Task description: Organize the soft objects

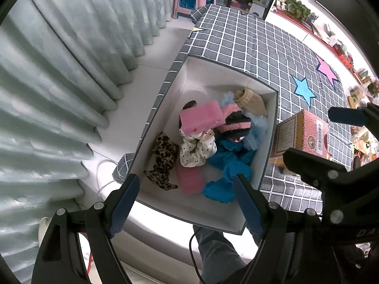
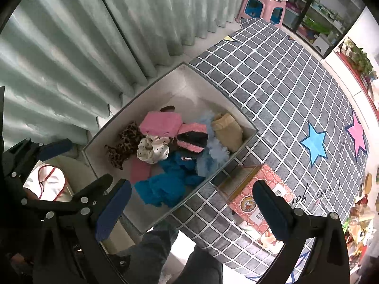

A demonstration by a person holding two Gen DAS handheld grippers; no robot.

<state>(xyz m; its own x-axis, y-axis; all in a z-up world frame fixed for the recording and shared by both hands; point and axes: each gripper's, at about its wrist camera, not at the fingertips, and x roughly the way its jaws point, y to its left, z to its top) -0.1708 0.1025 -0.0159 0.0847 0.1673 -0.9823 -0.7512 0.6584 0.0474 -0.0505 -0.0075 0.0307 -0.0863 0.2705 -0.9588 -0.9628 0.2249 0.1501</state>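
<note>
Both grippers point down over the white open-top storage box (image 1: 189,75), which sits at the near-left corner of the grey grid-pattern cloth-covered bench (image 1: 255,45)

Left gripper (image 1: 187,184): jaws wide apart, nothing between the pads, above the box's near rim. Right gripper (image 2: 191,194): jaws also spread wide, empty, straddling the box's right wall

Box contents, near to far:
- crumpled teal-blue cloth (image 1: 227,165) at near right, flat pink sponge (image 1: 190,181) just beside it
- leopard-print fabric scrunchie (image 1: 163,161) by the left wall
- white polka-dot scrunchie (image 1: 197,149) mid-box, touching the teal cloth
- pink rectangular sponge block (image 1: 201,117) lying on the pile
- black-and-pink striped knit piece (image 1: 236,124) next to it
- pale-blue fluffy item (image 2: 210,156) along the right wall
- beige knit sock (image 1: 251,100) in the far right corner

Pink patterned cardboard carton (image 1: 300,135) stands on the bench just outside the box's right wall

Person's jeans-clad leg (image 1: 218,250) shows below the near rim
</note>
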